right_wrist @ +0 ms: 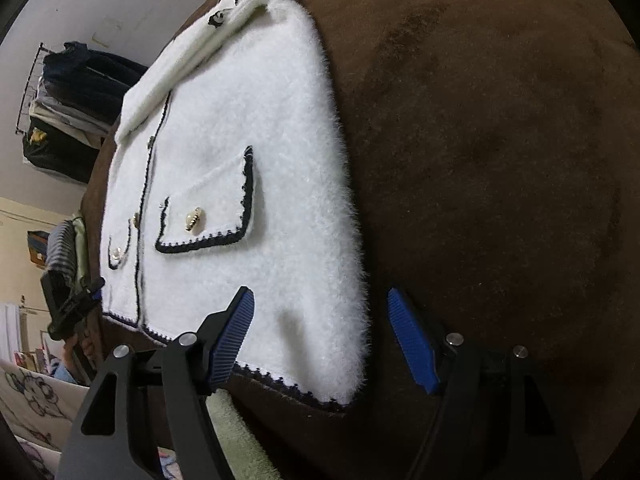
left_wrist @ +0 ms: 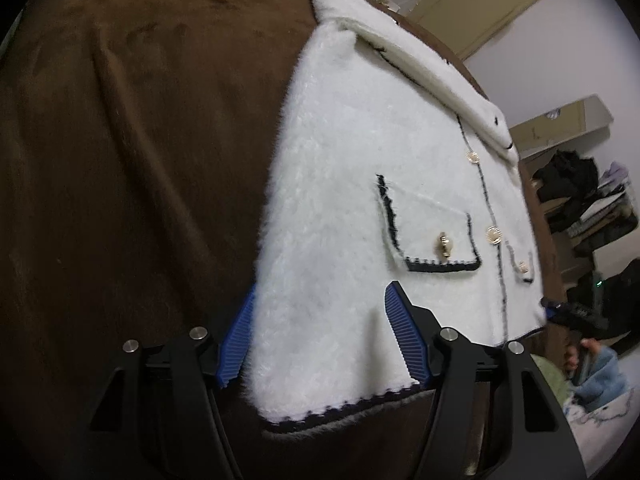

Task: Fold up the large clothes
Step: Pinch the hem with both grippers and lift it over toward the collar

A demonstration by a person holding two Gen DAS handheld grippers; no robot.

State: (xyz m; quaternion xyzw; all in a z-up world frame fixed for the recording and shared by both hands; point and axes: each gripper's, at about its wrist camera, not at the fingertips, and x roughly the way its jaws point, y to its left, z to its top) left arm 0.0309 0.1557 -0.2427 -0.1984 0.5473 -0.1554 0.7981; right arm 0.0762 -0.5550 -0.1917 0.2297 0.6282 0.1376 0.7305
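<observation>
Inventory, as recorded:
- White fuzzy jacket (left_wrist: 344, 184): one, on one brown blanket (left_wrist: 140, 160).
- Flap pockets (left_wrist: 432, 232): two.
- Gold buttons (left_wrist: 445, 245): four in the left wrist view, possibly more hidden under the collar.
- Grippers: two, the left gripper (left_wrist: 320, 332) and the right gripper (right_wrist: 320, 336).
- Blue pads (right_wrist: 412, 344): two on each.

A fluffy white jacket (left_wrist: 360, 184) lies flat, front side up, on a brown blanket (left_wrist: 140, 160). It has black trim along the hem, the front opening and the pocket flaps, plus gold buttons. In the left wrist view it fills the centre and right of the frame, with the collar (left_wrist: 404, 60) at the upper right and the hem at the bottom. In the right wrist view it sits centre left, collar at the top.
</observation>
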